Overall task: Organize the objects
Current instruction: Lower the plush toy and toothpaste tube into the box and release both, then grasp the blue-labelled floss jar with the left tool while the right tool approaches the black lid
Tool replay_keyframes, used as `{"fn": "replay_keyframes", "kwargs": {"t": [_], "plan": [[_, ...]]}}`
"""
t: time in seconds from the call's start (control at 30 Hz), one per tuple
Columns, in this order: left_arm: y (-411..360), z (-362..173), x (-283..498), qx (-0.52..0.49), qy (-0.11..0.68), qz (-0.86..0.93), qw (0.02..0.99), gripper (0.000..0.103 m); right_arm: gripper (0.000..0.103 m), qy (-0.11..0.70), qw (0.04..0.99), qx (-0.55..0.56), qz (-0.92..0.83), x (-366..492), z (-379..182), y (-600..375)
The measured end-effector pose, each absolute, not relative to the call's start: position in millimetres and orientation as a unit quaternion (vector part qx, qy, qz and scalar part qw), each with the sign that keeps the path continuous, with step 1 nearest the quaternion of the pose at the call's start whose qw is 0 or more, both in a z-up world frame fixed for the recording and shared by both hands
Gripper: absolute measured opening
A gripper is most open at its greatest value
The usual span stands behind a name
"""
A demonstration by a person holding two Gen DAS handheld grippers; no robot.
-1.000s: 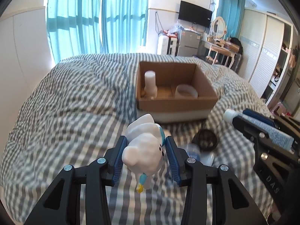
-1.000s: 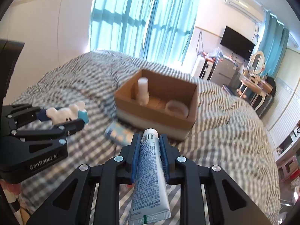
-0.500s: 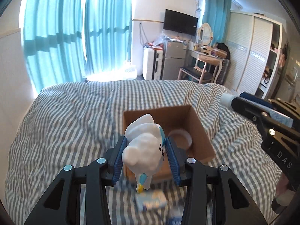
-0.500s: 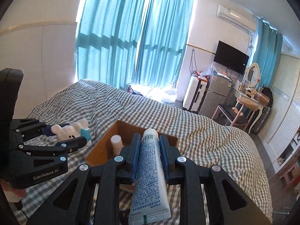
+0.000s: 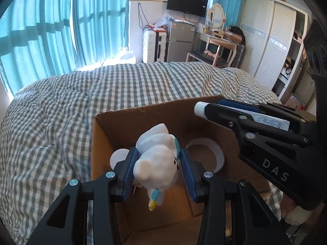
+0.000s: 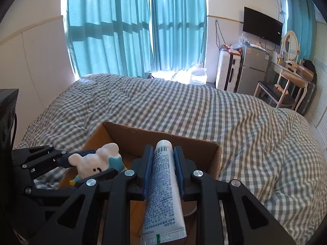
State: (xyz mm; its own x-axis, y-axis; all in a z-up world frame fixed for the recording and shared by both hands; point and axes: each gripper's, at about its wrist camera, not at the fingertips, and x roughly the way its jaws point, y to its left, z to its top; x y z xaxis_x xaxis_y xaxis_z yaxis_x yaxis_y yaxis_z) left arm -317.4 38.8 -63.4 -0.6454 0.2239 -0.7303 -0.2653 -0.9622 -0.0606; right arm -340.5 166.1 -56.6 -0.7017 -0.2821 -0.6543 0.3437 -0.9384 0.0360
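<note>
My left gripper (image 5: 158,155) is shut on a white plush toy (image 5: 157,163) with blue trim and holds it over the open cardboard box (image 5: 114,128) on the bed. My right gripper (image 6: 162,153) is shut on a white and blue tube (image 6: 163,183), also above the box (image 6: 184,143). The right gripper with the tube's white cap (image 5: 199,107) shows at the right of the left wrist view. The toy (image 6: 94,163) in the left gripper shows at the left of the right wrist view. Inside the box lie a round white container (image 5: 206,151) and a white bottle cap (image 5: 118,157), partly hidden by the fingers.
The box sits on a grey checked bedspread (image 6: 204,114). Teal curtains (image 6: 122,30), a suitcase (image 6: 226,73), a small fridge (image 6: 253,75), a dressing table with a chair (image 6: 286,87) and a wardrobe (image 5: 271,47) stand beyond the bed.
Both grippers have moved forward with their loads and now hang over the open box; a second ago they were in front of it. Both grips are unchanged.
</note>
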Motion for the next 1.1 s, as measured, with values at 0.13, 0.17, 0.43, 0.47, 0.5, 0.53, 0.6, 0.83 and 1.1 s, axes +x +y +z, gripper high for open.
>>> {"fn": "replay_keyframes", "kwargs": {"t": [0.13, 0.17, 0.43, 0.47, 0.5, 0.53, 0.6, 0.83, 1.1], "plan": [[42, -74, -318, -0.405, 0.026, 0.902, 0.146, 0.044, 0.021, 0.046, 0.176, 0.352, -0.918, -349, -67, 168], [42, -77, -318, -0.406, 0.024, 0.901, 0.148, 0.044, 0.021, 0.047, 0.177, 0.352, -0.918, -349, -68, 168], [41, -84, -321, -0.401, 0.021, 0.905, 0.140, 0.049, 0.021, 0.014, 0.174, 0.356, -0.918, -349, -71, 183], [40, -83, -319, -0.402, 0.019, 0.906, 0.134, 0.059, 0.022, 0.008, 0.177, 0.352, -0.919, -348, -67, 185], [40, -80, -318, -0.405, 0.014, 0.906, 0.126, 0.068, 0.030, 0.002, 0.179, 0.349, -0.920, -345, -63, 186], [41, -78, -316, -0.407, 0.010, 0.904, 0.127, 0.073, 0.042, -0.001, 0.177, 0.345, -0.922, -341, -57, 189], [41, -70, -311, -0.410, 0.002, 0.903, 0.130, 0.082, 0.046, -0.004, 0.169, 0.331, -0.928, -331, -45, 193], [40, -29, -278, -0.389, 0.015, 0.918, 0.075, 0.095, 0.071, -0.022, 0.174, 0.300, -0.938, -289, 3, 216], [37, 17, -224, -0.338, 0.065, 0.939, -0.009, 0.097, 0.091, 0.034, 0.207, 0.272, -0.939, -223, 52, 228]]}}
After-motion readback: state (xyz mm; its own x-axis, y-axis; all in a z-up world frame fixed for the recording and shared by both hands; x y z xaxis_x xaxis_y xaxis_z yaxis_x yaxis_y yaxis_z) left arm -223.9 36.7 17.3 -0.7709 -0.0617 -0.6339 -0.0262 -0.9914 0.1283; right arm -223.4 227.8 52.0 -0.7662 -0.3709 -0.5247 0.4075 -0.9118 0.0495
